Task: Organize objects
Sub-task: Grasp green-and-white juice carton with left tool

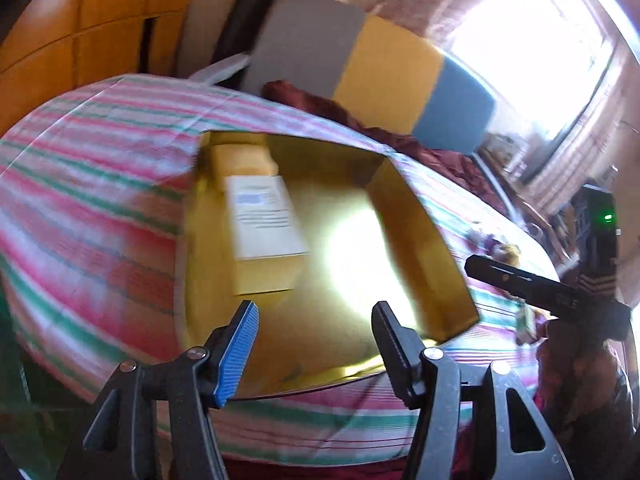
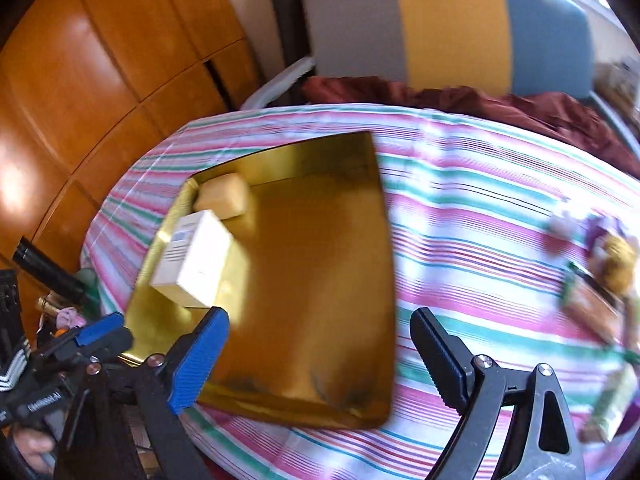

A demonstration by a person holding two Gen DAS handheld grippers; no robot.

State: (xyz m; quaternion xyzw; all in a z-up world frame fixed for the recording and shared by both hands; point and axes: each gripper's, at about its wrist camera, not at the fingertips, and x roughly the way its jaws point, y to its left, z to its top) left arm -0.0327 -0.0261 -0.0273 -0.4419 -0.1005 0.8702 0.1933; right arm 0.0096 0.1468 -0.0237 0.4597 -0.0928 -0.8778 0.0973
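A gold box (image 1: 420,240) (image 2: 312,280) lies open on the striped bedspread (image 1: 92,184) (image 2: 480,216). Inside at its far left corner are a yellow sponge block (image 1: 240,162) (image 2: 224,196) and a white carton (image 1: 264,220) (image 2: 196,256) with a printed label. My left gripper (image 1: 316,344) is open and empty over the box's near edge; it also shows in the right wrist view (image 2: 100,330) at the lower left. My right gripper (image 2: 320,356) is open and empty above the box's near right corner. Several small loose items (image 2: 600,276) (image 1: 504,248) lie blurred on the bedspread to the right.
A headboard (image 2: 452,28) in grey, yellow and blue panels stands behind the bed, with a dark red blanket (image 2: 480,100) bunched below it. Wooden wardrobe doors (image 2: 100,80) are at the left. A bright window (image 1: 532,40) is at the far right.
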